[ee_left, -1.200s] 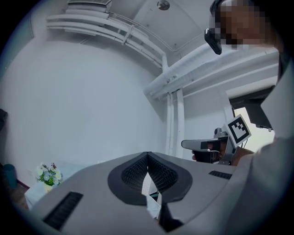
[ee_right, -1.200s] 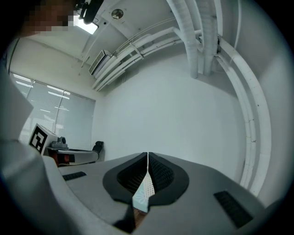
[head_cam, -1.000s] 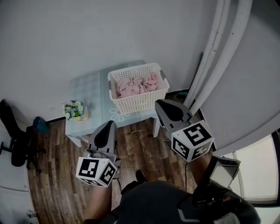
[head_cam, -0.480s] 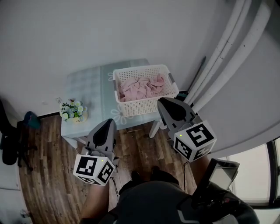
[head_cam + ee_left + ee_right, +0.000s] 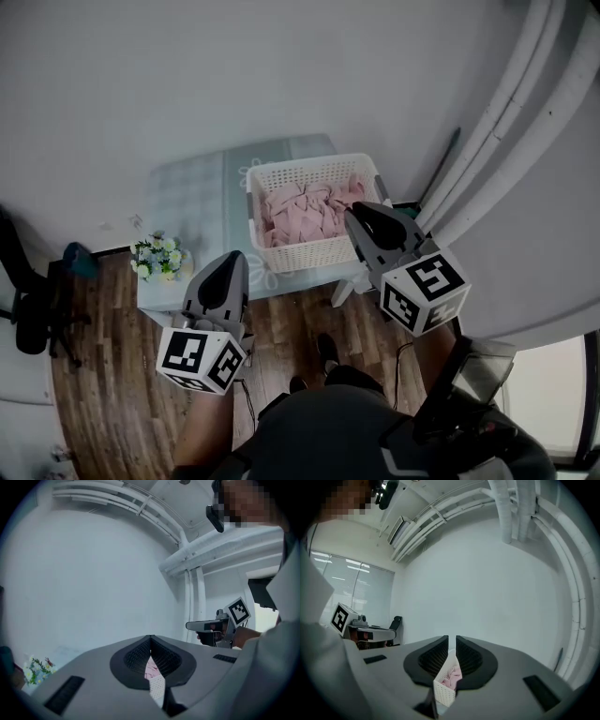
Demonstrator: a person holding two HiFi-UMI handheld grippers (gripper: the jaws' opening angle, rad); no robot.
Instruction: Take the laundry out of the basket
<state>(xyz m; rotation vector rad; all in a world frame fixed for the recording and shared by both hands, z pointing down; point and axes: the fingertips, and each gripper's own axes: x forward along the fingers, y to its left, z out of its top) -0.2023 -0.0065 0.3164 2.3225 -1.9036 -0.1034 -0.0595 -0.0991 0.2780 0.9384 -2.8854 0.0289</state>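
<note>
A white lattice basket (image 5: pixel 305 253) stands on the right part of a pale blue-green table (image 5: pixel 192 202) and holds crumpled pink laundry (image 5: pixel 305 211). My right gripper (image 5: pixel 360 213) hangs at the basket's right rim, its jaws almost together with nothing between them. Short of the table's front edge, my left gripper (image 5: pixel 230 260) is shut and empty. Through the slit of the left gripper (image 5: pixel 150 638) a strip of laundry (image 5: pixel 151 670) and basket (image 5: pixel 157 689) shows. The right gripper (image 5: pixel 452 639) frames the basket's corner (image 5: pixel 444 692) and the pink cloth (image 5: pixel 453 676).
A small pot of flowers (image 5: pixel 159 256) sits at the table's front left corner. A black office chair (image 5: pixel 28 314) stands at the far left on the wood floor (image 5: pixel 103 403). White pipes (image 5: pixel 511 141) run along the wall right of the basket.
The person has stepped closer to the table. Both grippers have moved forward, and the right one now reaches the basket's right rim instead of hanging short of it.
</note>
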